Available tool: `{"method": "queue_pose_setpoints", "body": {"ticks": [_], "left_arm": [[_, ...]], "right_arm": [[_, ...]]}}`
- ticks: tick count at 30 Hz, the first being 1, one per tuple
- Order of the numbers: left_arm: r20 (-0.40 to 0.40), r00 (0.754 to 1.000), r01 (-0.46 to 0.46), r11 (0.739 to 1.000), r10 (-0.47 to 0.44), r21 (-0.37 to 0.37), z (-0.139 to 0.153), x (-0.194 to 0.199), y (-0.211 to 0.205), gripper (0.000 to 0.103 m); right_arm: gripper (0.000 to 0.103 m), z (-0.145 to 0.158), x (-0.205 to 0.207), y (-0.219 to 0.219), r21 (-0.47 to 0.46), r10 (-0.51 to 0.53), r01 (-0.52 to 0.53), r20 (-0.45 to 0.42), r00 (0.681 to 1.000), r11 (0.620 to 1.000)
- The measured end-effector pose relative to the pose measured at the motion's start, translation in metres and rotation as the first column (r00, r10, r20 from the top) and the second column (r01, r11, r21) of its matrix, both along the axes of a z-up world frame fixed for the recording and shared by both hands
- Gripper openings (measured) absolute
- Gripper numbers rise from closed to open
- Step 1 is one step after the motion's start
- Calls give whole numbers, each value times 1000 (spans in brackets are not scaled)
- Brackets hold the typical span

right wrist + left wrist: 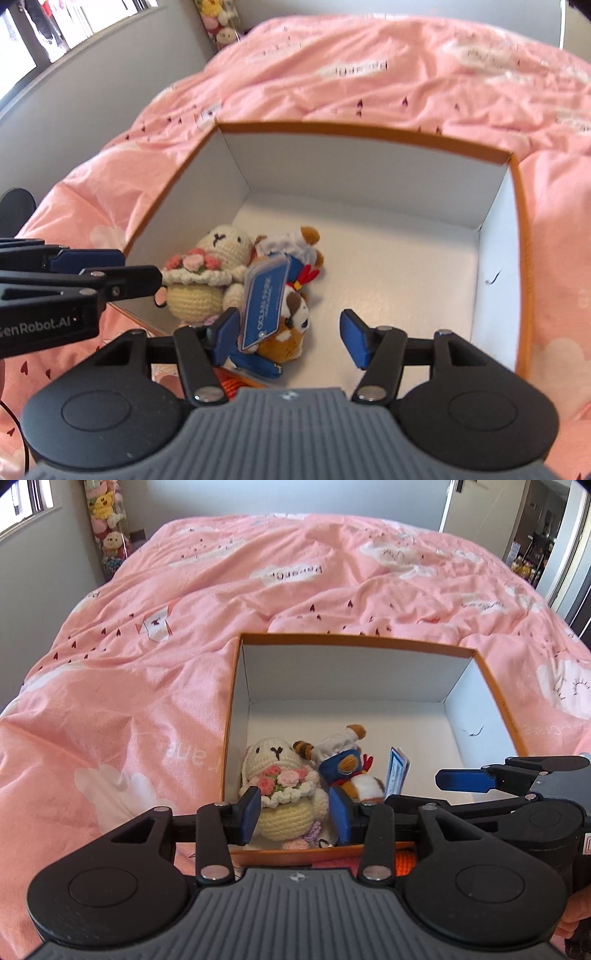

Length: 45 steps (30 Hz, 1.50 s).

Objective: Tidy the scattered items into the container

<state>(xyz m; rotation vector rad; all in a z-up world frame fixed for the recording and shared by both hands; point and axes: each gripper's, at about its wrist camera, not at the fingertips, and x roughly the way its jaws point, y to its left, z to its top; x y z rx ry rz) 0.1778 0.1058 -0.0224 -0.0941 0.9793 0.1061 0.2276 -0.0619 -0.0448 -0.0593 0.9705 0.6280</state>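
Both claws hang released above the orange-rimmed white cardboard box (362,133) on the pink bed quilt (258,583); a cream crocheted bunny (280,794) and brown-white plush (291,325) with blue tag (264,295) lie inside, near its left wall

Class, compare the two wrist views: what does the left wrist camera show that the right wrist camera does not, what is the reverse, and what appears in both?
Only the left wrist view shows an open doorway into another room and the left claw, open around the toys.

Only the right wrist view shows the printed face of the blue rectangular tag and the right claw, open and empty.

Both show the orange cardboard box with white inside, the cream crocheted bunny holding pink flowers, the brown and white plush animal and the pink patterned duvet.
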Motion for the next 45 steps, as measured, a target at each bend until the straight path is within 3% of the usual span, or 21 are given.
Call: {"method": "queue_pose_setpoints", "body": {"ticks": [7,13,21,30,33,37,45], "left_arm": [[88,996,10,1000,-8,-20,17,-32,-1,51],[102,995,27,999,-25,-20,22,-58,1,51],[45,994,98,995,-97,-18,5,-96,-7,51],[-45,990,130,991,-131,-27,-13,-142,-16,51],[-57,990,131,991,-133,-30,-17,-149,-17,51],[-64,989,136,991,-137,-14,-21,-149,-21,51],[-78,986,148,989,-149,-13,-29,-149,-27,51]], "right_arm": [[63,26,-35,-17,45,16,-24,186,982,999],[62,36,-66,-26,37,70,-84,292,954,996],[56,33,-97,-41,30,167,-174,152,974,984],[56,24,-146,-50,12,290,-290,7,957,957],[57,21,-157,-50,-4,322,-322,-19,947,947],[60,18,-170,-47,-77,361,-359,16,932,930],[69,-2,-168,-41,-131,364,-363,-16,931,923]]}}
